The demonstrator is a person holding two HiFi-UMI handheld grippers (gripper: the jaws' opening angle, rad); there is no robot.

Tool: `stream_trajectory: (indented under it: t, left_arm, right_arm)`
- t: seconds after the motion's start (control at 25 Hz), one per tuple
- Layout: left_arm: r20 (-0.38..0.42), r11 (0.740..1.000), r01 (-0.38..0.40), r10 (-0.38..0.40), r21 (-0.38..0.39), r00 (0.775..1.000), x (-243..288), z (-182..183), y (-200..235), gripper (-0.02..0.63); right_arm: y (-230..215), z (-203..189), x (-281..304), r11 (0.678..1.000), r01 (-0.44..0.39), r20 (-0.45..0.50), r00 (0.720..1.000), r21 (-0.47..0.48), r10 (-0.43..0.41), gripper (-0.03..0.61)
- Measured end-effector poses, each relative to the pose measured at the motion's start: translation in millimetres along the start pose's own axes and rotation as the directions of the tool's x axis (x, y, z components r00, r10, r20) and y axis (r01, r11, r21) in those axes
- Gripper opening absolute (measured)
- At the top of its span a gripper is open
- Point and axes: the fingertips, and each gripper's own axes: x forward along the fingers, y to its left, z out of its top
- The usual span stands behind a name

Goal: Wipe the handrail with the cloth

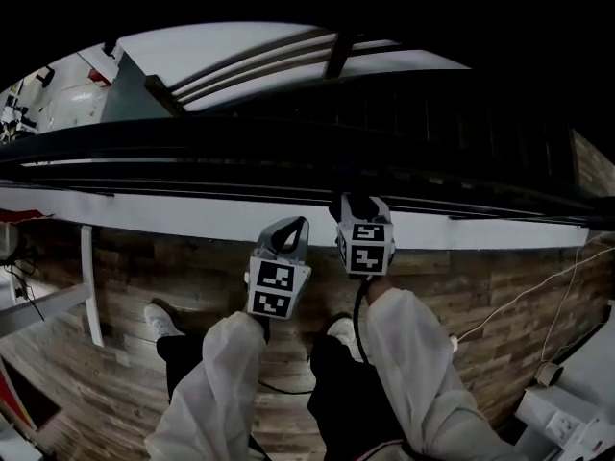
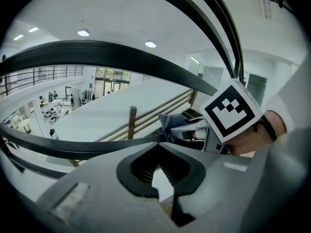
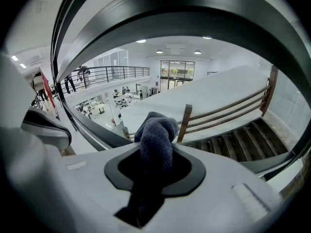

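Head view – stance: the left gripper [image 1: 288, 241] and right gripper [image 1: 353, 217] are raised side by side over the wooden floor [image 1: 500, 296], tips toward the dark handrail [image 1: 192, 147] that crosses the frame.
Head view – lead tool: the right one stands higher and nearer the rail, which I judge is because it carries the wiping material (too dark here to confirm).
Left gripper view – jaws: the left gripper [image 2: 158, 166] has its jaws drawn together at the tips with nothing between them.
Left gripper view – role: it appears to be held aside as a spare, leaving the rail free.
Left gripper view – neighbour: the right gripper's marker cube [image 2: 228, 111] sits just beside it, with the cloth [image 2: 170, 123] protruding toward the rail.
Right gripper view – jaws: the right gripper [image 3: 154, 171] is clamped on the cloth [image 3: 156, 135], bunched so that a wad stands proud of the tips.
Right gripper view – task thing: the handrail [image 3: 194, 18] arcs close overhead, and contact with it cannot be confirmed.
Assessment: wiping is about to start or has barely begun.
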Motion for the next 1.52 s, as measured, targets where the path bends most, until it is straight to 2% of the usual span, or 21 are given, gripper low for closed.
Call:
stream_trajectory:
  t: [0.44,0.72,0.88,1.12,1.52]
  left_arm:
    - [-0.037,0.991,0.111,-0.108,0.07,0.993,70.0,7.9,-113.6,0.002]
    - [-0.038,0.984,0.161,-0.158,0.075,0.987,104.7,13.1,-175.1,0.002]
    - [-0.044,0.976,0.2,-0.197,0.09,0.979,123.4,16.8,-198.4,0.002]
    - [-0.047,0.966,0.235,-0.231,0.106,0.972,131.7,20.6,-233.0,0.002]
    - [-0.048,0.942,0.307,-0.304,0.133,0.952,147.3,21.8,-288.7,0.002]
  right_arm:
    - [-134.2,-31.3,-31.7,0.994,0.081,0.008,0.997,0.073,-0.082,0.094]
    - [-217.5,-51.1,-53.5,0.985,0.152,0.016,0.988,0.086,-0.154,0.094]
    - [-274.9,-66.9,-62.8,0.966,0.234,0.013,0.971,0.106,-0.237,0.094]
    - [-342.9,-89.3,-82.1,0.945,0.312,-0.004,0.95,0.095,-0.313,0.094]
    - [-415.5,-118.6,-109.6,0.91,0.399,-0.023,0.916,0.114,-0.399,0.094]
